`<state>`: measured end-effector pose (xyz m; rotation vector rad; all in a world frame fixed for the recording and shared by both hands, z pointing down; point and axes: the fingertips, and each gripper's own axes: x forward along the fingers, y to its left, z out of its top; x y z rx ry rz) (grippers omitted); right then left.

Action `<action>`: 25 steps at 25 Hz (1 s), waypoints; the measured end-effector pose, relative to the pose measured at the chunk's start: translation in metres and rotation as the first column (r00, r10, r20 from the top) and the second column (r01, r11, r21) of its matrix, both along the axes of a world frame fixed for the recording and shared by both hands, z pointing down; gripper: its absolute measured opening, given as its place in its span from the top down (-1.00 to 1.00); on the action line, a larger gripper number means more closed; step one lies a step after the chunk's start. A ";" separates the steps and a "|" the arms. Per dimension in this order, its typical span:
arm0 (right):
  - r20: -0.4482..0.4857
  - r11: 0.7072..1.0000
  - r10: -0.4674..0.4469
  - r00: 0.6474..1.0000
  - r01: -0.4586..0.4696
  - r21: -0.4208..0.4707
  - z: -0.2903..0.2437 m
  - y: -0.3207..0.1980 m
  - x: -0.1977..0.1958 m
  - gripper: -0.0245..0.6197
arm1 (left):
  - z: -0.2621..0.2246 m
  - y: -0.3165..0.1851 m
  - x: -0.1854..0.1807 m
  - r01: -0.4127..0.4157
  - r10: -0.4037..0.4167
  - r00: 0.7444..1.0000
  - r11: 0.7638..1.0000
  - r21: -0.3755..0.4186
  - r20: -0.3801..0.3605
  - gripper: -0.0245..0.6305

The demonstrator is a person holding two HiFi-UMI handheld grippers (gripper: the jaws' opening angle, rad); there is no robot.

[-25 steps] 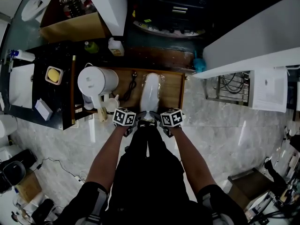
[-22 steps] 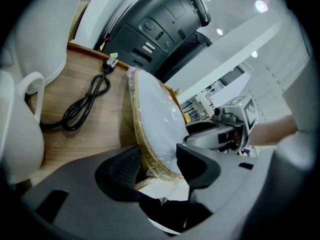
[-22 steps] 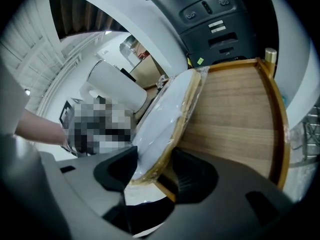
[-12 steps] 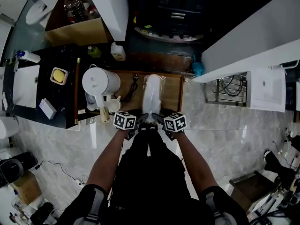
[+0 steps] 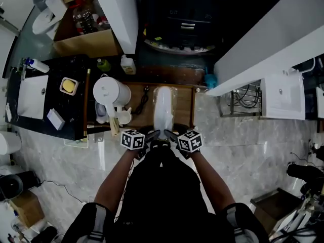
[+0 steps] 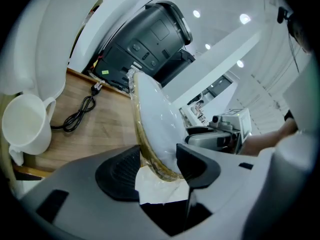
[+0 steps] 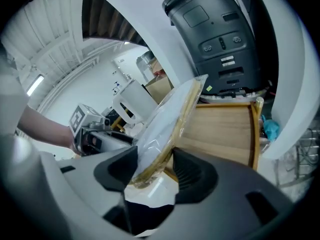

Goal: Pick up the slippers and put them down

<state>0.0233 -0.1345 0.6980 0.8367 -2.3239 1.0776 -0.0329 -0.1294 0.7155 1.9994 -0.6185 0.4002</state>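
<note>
A wooden surface [image 5: 185, 103] is sitting on a dark counter, with a white kettle [image 5: 110, 91], a mug [image 5: 123, 115] and a black cable [image 5: 142, 97] lying at its left.
The plastic-wrapped white slippers [image 5: 163, 105] are stretching out over the wood, their near end sticking out past its front edge; the left claw [image 6: 159, 159] and the right claw [image 7: 154, 165] are each clamping that end, one from either side.

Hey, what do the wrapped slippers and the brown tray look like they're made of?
Slippers: probably soft white fabric with a tan sole edge, sealed in clear glossy plastic film that crinkles and glints. Tray: wood or wood-look laminate, matte, showing straight grain and a raised rim.
</note>
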 end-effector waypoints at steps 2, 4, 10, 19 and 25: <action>-0.001 1.000 -0.013 1.000 0.013 0.021 -0.010 0.007 -0.001 0.23 | -0.009 0.008 -0.001 0.008 -0.007 1.000 1.000 0.010 -0.003 0.23; -0.007 0.999 -0.030 1.000 0.030 0.045 -0.019 0.011 -0.003 0.22 | -0.018 0.012 -0.003 0.014 -0.014 1.000 1.000 0.022 0.002 0.23; 0.010 0.996 -0.050 0.999 0.049 0.081 -0.043 0.028 -0.005 0.22 | -0.044 0.030 -0.005 0.028 -0.028 1.000 0.998 0.061 -0.003 0.23; 0.054 0.987 -0.047 0.997 0.038 0.158 -0.085 0.038 -0.007 0.22 | -0.086 0.040 -0.010 0.033 -0.033 0.999 0.989 0.145 -0.001 0.23; 0.060 0.976 -0.063 0.996 0.049 0.212 -0.108 0.036 -0.007 0.22 | -0.110 0.036 -0.010 0.030 -0.032 0.999 0.980 0.197 0.008 0.24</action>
